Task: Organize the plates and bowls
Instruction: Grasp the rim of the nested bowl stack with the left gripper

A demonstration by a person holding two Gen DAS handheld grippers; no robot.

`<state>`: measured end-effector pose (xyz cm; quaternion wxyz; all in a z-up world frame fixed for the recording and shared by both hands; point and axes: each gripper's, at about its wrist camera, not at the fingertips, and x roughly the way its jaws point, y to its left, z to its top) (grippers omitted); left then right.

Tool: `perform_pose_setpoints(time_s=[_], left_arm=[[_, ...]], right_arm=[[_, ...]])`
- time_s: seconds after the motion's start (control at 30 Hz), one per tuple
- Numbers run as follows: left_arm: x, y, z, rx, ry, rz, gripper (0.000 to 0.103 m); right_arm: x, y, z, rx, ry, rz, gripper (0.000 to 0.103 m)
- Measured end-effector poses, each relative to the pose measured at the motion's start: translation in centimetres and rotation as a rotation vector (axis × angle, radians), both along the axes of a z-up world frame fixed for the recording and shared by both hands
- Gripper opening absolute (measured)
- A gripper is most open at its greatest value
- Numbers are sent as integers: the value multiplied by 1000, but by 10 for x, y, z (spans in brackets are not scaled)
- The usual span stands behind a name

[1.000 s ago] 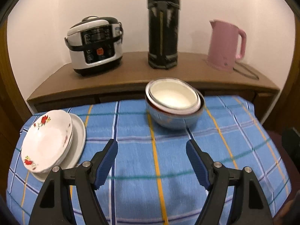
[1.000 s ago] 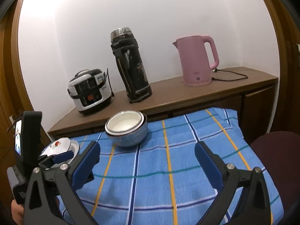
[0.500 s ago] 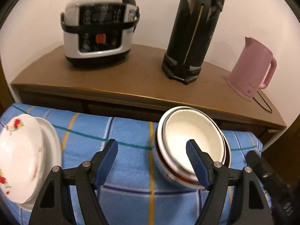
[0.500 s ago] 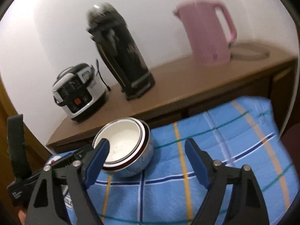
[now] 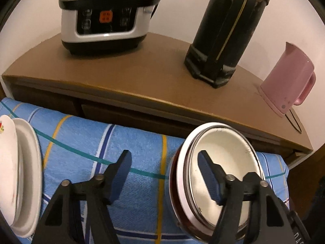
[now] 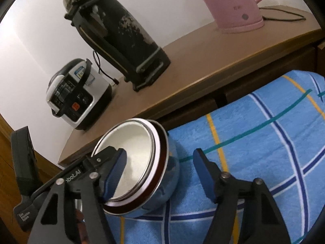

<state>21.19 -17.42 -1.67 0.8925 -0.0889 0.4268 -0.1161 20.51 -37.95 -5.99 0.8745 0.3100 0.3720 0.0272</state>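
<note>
Three appliances, rice cooker [image 5: 107, 16], flask [image 5: 229, 30], kettle [image 5: 288, 81], stand behind bowls [image 5: 219, 172].

Both claws, left [image 5: 164, 174] and right [image 6: 159, 171], have closed in on the stacked bowls [image 5: 219, 174], jaws straddling opposite rims, closing.

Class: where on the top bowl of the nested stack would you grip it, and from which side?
Grip the top bowl by its rim, from above: one finger inside, one outside. It sits nested in the lower bowls, so only the rim stands proud.
</note>
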Motion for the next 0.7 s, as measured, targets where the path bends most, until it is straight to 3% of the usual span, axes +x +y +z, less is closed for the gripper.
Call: perform_pose_setpoints(time_s=[0.07, 0.13, 0.7], left_arm=[[3, 1, -6, -12, 20, 6, 56], [7, 4, -10, -52, 47, -3, 55], [22, -4, -19, -119, 102, -15, 56]], right_arm=[[3, 0, -5, 20, 17, -1, 58], [5, 1, -9, 26, 27, 8, 52], [17, 7, -25, 104, 76, 22, 51]])
